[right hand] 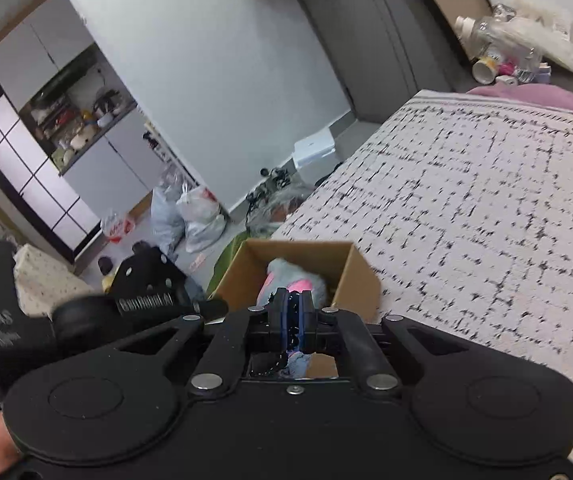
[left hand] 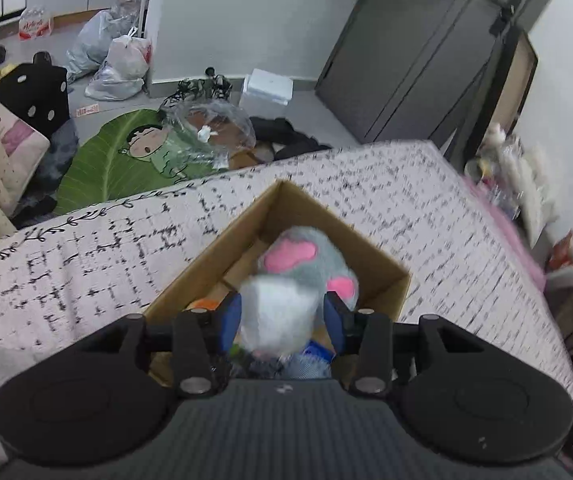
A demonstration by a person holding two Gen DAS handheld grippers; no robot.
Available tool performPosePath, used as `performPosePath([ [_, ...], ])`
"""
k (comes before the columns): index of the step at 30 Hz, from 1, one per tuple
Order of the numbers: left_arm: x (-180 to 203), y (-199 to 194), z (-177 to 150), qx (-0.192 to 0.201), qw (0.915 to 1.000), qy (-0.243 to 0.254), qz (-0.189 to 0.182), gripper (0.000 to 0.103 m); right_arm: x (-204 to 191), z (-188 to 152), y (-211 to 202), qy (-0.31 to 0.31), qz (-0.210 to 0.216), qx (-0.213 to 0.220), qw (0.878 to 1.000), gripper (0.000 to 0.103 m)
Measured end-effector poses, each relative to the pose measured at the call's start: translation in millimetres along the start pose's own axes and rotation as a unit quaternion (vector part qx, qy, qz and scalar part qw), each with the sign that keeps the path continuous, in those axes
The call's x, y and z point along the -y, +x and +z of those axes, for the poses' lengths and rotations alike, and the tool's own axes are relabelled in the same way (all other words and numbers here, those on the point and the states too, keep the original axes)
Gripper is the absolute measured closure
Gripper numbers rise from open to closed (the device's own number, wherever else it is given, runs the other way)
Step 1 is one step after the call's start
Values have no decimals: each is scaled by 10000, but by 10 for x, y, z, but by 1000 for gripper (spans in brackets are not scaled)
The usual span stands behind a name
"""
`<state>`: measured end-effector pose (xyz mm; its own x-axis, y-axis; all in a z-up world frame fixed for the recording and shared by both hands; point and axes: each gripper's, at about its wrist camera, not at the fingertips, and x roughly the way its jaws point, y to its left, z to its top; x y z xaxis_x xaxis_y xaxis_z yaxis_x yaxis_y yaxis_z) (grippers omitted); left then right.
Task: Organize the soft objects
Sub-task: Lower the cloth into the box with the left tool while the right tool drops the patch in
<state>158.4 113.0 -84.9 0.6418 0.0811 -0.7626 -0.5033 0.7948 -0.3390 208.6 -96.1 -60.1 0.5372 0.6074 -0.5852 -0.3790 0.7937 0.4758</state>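
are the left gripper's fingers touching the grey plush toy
Touching. The left wrist view shows the plush toy squeezed between the left gripper, both blue fingers pressing its white fur, above the cardboard box.

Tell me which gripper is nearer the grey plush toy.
Left. The left gripper has its fingers on either side of the grey plush toy over the cardboard box; the right gripper, fingers together, sits just outside the box.

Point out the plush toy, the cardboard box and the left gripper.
plush toy (left hand: 306, 268): left wrist view, grey body.
cardboard box (left hand: 226, 248): left wrist view, left inner wall.
left gripper (left hand: 282, 316): left wrist view, between its fingertips.
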Motion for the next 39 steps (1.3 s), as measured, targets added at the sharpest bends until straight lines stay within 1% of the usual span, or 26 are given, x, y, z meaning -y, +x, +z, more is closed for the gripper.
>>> performPosePath([
  [2, -18, -44, 24, 152, 9998, -96, 38, 45, -45, -28, 48, 8, 29, -57, 10000, 98],
  [4, -11, -68, 48, 171, 9997, -48, 153, 39, -83, -51, 91, -15, -5, -101, 9999, 98],
  [7, -8, -96, 69, 93, 9998, 71, 177, 38, -116, -78, 151, -3, -14, -176, 9998, 98],
  [10, -58, -128, 61, 56, 9997, 40, 215, 37, -176, -116, 201, 4, 102, -232, 9997, 95],
  [14, -95, -172, 44, -17, 9997, 56, 247, 37, -159, -155, 220, 165, 119, -329, 9993, 94],
  [17, -90, -224, 23, -52, 9997, 98, 238, 36, -110, -157, 120, 332, 113, -275, 9990, 83],
  [18, -79, -248, 16, -67, 9996, 121, 233, 36, -94, -153, 61, 357, 64, -226, 9991, 75],
  [19, -69, -269, 12, -86, 9996, 139, 225, 34, -81, -139, 17, 380, 23, -183, 9991, 70],
  [20, -50, -299, 0, -112, 9996, 158, 210, 31, -57, -131, -51, 419, -6, -133, 9990, 67],
  [22, -10, -367, -18, -130, 9996, 208, 155, 29, 2, -118, -187, 526, -31, -20, 9986, 59],
  [25, 68, -485, -57, -136, 9992, 378, 45, 27, 91, -92, -371, 639, -148, 133, 9978, 54],
  [26, 96, -517, -65, -161, 9988, 462, 11, 25, 124, -88, -444, 685, -209, 191, 9973, 53],
  [29, 184, -605, -104, -272, 9975, 654, 24, 23, 177, -74, -632, 742, -300, 306, 9963, 52],
  [33, 274, -804, -160, -244, 9957, 883, -133, 20, 180, -73, -845, 628, -390, 446, 9963, 41],
  [36, 322, -945, -193, -194, 9951, 952, -195, 17, 161, -69, -983, 566, -420, 480, 9964, 38],
  [38, 348, -1023, -209, -198, 9947, 989, -219, 16, 150, -67, -1074, 539, -493, 513, 9960, 31],
  [39, 367, -1062, -221, -201, 9944, 1013, -235, 16, 146, -67, -1124, 529, -535, 548, 9957, 26],
])
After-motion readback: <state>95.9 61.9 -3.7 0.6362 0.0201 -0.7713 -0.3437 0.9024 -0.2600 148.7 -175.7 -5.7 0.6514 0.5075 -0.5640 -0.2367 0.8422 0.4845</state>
